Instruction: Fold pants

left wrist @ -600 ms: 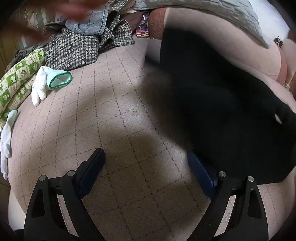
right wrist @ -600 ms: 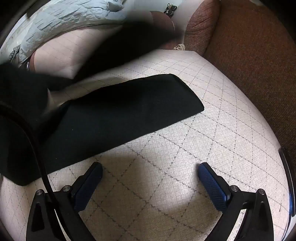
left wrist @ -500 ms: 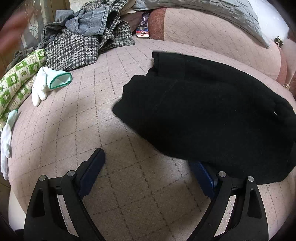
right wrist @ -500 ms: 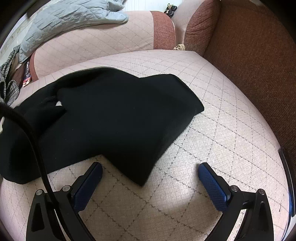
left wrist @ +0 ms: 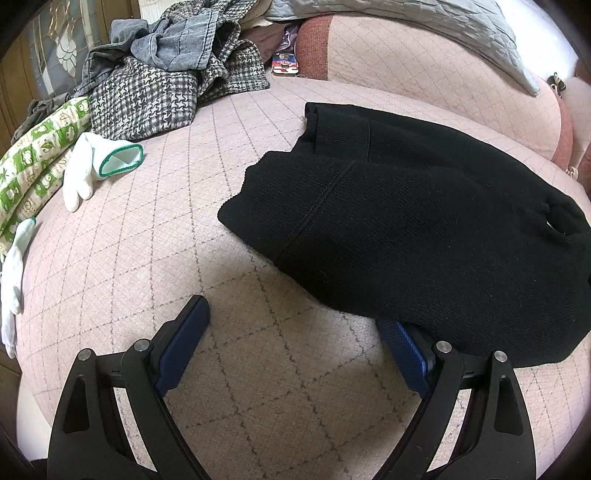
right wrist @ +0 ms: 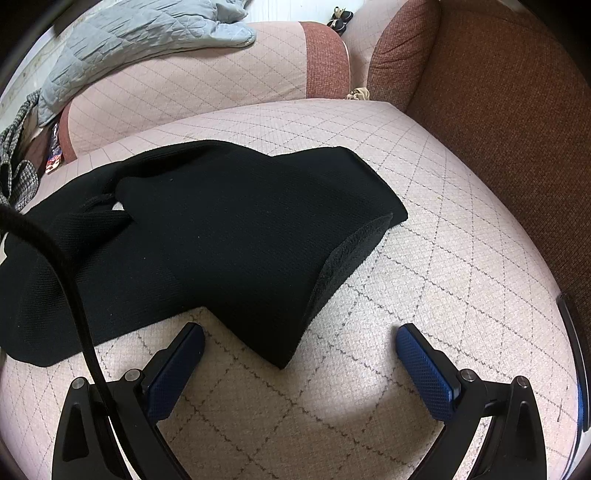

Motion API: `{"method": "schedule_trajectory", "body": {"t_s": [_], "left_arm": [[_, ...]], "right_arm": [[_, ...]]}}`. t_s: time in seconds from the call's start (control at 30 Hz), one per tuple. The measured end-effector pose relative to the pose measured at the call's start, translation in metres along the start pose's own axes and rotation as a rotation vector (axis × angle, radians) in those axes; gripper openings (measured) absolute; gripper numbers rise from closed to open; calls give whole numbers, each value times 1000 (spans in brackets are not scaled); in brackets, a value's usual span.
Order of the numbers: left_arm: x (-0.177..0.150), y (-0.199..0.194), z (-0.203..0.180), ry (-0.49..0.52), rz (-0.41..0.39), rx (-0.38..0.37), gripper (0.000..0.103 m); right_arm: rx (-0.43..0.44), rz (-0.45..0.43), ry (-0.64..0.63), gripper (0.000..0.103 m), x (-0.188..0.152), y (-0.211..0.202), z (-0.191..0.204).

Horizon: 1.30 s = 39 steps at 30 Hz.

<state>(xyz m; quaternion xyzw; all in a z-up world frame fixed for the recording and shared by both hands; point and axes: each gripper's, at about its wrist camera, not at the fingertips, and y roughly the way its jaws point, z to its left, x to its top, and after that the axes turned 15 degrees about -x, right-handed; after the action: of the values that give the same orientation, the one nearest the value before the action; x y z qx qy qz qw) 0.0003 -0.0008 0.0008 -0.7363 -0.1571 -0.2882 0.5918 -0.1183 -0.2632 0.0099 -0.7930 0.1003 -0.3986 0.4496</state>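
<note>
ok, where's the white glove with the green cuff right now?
Left wrist view, far left: the white glove lies on the pink quilted cushion, between the green patterned cloth and the black pants, just below the houndstooth garment.

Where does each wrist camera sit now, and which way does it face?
Left wrist: on the left gripper, angled down at the sofa seat; open fingers show, black pants at right, clothes pile beyond.
Right wrist: on the right gripper, angled down; open fingers and a cable show, brown armrest at right.
Shared: the pants, the seat and the grey quilt.
</note>
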Motion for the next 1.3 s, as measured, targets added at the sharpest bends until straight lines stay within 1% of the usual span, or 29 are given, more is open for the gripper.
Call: {"method": "schedule_trajectory", "body": {"t_s": [0.17, 0.2, 0.23, 0.27, 0.3, 0.37, 0.4, 0.43, 0.47, 0.53, 0.57, 0.6, 0.63, 0.67, 0.7, 0.73, 0.77, 0.8, 0.83, 0.87, 0.93, 1.0, 1.1, 1.13, 1.17, 1.2, 1.23, 1.27, 1.3], "left_arm": [[-1, -1, -1, 0, 7, 2, 92], [-1, -1, 0, -14, 3, -19, 92], [-1, -2, 1, -6, 14, -27, 92], [-1, -3, 1, 19, 23, -25, 92], [0, -5, 2, 33, 47, -48, 92], [4, -10, 5, 39, 109, -140, 92], [6, -15, 9, 14, 118, -191, 92], [6, -23, 14, -16, 89, -240, 92], [5, -31, 19, -54, 56, -289, 92], [2, -40, 24, -98, 2, -375, 92], [2, -43, 27, -141, 15, -434, 92], [0, -46, 26, -160, 4, -479, 92], [-2, -49, 23, -157, 5, -487, 92], [0, -49, 20, -145, 21, -468, 92], [1, -45, 16, -122, 52, -428, 92], [1, -47, 13, -115, 58, -426, 92], [0, -41, 10, -100, 91, -397, 92], [1, -35, 9, -98, 115, -382, 92], [2, -35, 9, -105, 117, -384, 92], [3, -30, 11, -109, 135, -372, 92], [5, -27, 12, -106, 142, -356, 92], [8, -23, 15, -98, 151, -341, 92], [7, -22, 14, -84, 142, -330, 92], [6, -22, 13, -76, 140, -324, 92], [6, -21, 12, -67, 132, -321, 92], [6, -21, 11, -56, 127, -316, 92], [7, -20, 9, -46, 127, -312, 92], [7, -19, 8, -39, 128, -310, 92], [7, -19, 7, -35, 128, -308, 92]], "right_arm": [[0, 1, -2, 103, -1, -1, -4], [1, 2, -1, 103, 0, -1, -4], [0, 6, -3, 103, -1, -1, -2], [-3, 9, -5, 103, -4, -2, -5], [-3, 7, -6, 103, -4, -3, -7], [67, 26, -16, 103, -4, -6, -15], [114, 27, -41, 103, -6, -9, -19], [159, 31, -66, 103, -7, -14, -25], [191, 37, -60, 102, -10, -17, -31], [238, 51, -6, 102, -15, -23, -46], [261, 41, 21, 101, -16, -26, -53], [295, 40, 47, 100, -16, -28, -60], [281, -8, 42, 100, -17, -29, -59], [277, -30, 41, 100, -18, -29, -58], [290, -23, 43, 100, -18, -26, -59], [330, -73, 72, 100, -21, -27, -54], [341, -50, 69, 100, -18, -21, -52], [377, -45, 94, 100, -17, -18, -50], [390, -59, 119, 100, -17, -18, -49], [403, -99, 139, 99, -22, -25, -49], [358, -107, 129, 94, -15, -25, -47], [334, -82, 136, 84, -9, -21, -52], [362, -81, 170, 81, -3, -23, -56], [374, -83, 176, 78, -1, -24, -56], [380, -85, 168, 59, 0, -24, -54], [367, -89, 141, 34, 3, -25, -50], [340, -69, 119, 25, 2, -22, -52], [337, -86, 101, 17, 3, -24, -50], [342, -96, 90, 12, 5, -26, -49]]}}
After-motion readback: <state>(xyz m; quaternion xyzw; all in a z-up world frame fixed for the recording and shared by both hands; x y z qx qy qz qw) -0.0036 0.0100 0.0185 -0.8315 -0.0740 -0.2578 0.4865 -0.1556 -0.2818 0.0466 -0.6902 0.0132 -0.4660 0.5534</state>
